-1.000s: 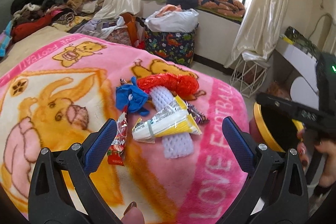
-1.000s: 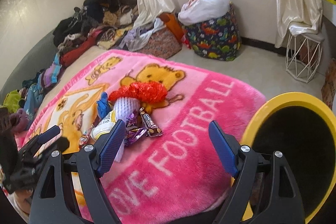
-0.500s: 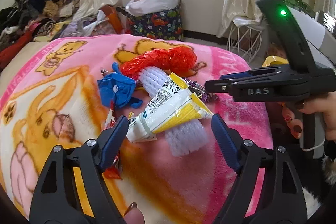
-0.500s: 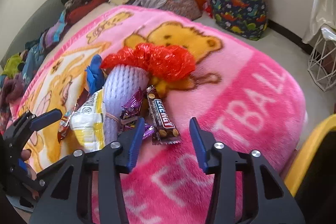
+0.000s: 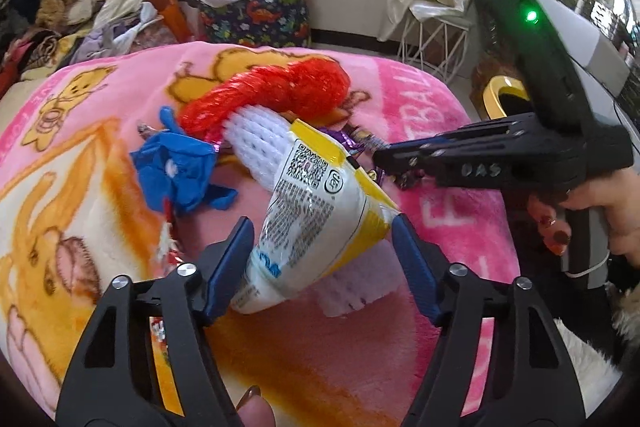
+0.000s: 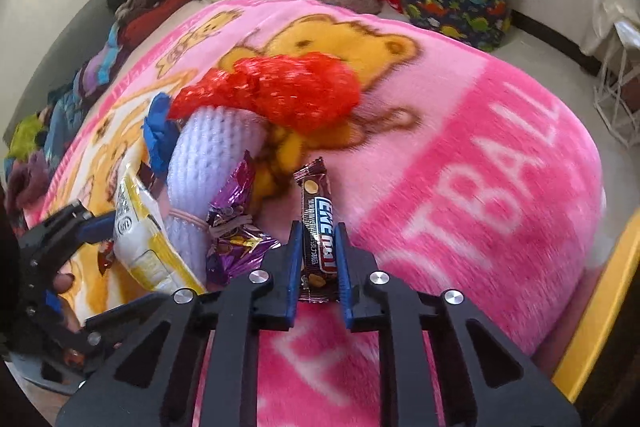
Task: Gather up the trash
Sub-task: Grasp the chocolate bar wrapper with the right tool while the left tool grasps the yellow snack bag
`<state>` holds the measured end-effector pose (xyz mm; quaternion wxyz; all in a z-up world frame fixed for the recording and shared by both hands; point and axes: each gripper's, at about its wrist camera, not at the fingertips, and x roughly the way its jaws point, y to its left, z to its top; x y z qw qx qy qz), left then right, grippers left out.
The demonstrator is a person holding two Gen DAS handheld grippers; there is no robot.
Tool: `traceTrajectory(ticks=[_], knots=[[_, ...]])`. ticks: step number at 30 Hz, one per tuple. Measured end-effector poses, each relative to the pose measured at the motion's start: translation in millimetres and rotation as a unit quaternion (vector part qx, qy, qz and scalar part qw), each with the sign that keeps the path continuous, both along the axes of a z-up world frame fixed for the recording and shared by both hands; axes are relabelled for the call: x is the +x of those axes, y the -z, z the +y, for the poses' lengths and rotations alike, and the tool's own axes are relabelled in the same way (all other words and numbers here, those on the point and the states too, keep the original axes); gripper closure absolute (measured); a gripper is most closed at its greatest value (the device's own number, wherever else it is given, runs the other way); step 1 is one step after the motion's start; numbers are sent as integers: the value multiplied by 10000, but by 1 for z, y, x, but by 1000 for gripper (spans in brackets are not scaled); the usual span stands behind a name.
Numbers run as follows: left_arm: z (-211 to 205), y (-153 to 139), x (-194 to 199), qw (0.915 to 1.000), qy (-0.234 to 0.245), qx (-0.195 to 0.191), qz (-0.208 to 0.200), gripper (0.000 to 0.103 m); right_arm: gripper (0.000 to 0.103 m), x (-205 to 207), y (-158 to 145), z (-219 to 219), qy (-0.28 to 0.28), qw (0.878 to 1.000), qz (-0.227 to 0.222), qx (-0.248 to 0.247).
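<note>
A heap of trash lies on the pink bear blanket [image 5: 440, 227]: a red mesh net [image 5: 280, 87], a white foam sleeve [image 5: 260, 135], a crumpled blue glove [image 5: 176, 163], a purple candy wrapper [image 6: 232, 227] and a yellow-white snack bag [image 5: 312, 219]. My left gripper [image 5: 322, 247] straddles the snack bag; its jaws are closing, with the bag between them and not squeezed. My right gripper [image 6: 318, 227] is shut on a brown chocolate bar wrapper [image 6: 316, 203], which lies on the blanket. In the left wrist view the right gripper [image 5: 384, 155] reaches in from the right, held by a hand.
A yellow-rimmed black bin [image 6: 600, 307] stands beside the bed at the right. Beyond the bed are a dinosaur-print basket [image 5: 256, 15], a white wire stand [image 5: 432, 39] and piled clothes [image 5: 40, 7]. A small red wrapper [image 5: 160, 331] lies under my left finger.
Both grippers dropped toward the trash heap. The right jaws closed onto the chocolate bar wrapper. The left jaws narrowed around the snack bag.
</note>
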<state>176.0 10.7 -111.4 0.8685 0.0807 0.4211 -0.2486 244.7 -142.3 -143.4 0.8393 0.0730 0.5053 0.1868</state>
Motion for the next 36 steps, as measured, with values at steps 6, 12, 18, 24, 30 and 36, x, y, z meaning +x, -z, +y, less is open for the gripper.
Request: traceTrajectory(ticks=[6, 12, 18, 24, 30, 36], knots=[[-13, -1, -17, 9993, 122, 305, -184, 48, 88, -21, -19, -20, 289, 9990, -268, 215], [-13, -6, -31, 9992, -46, 272, -277, 52, 88, -48, -35, -27, 327, 9975, -516, 354], [-2, -19, -41, 9991, -282, -250, -192, 53, 88, -72, -45, -32, 302, 9966, -605, 462], [6, -37, -47, 9963, -447, -709, -176, 53, 88, -86, -57, -34, 290, 9957, -730, 500], [2, -57, -52, 9941, -532, -885, -337, 53, 88, -98, -72, -44, 371, 9936, -911, 560], [-9, -74, -56, 9924, -558, -990, -478, 53, 88, -111, -87, -56, 491, 9908, -1116, 590]])
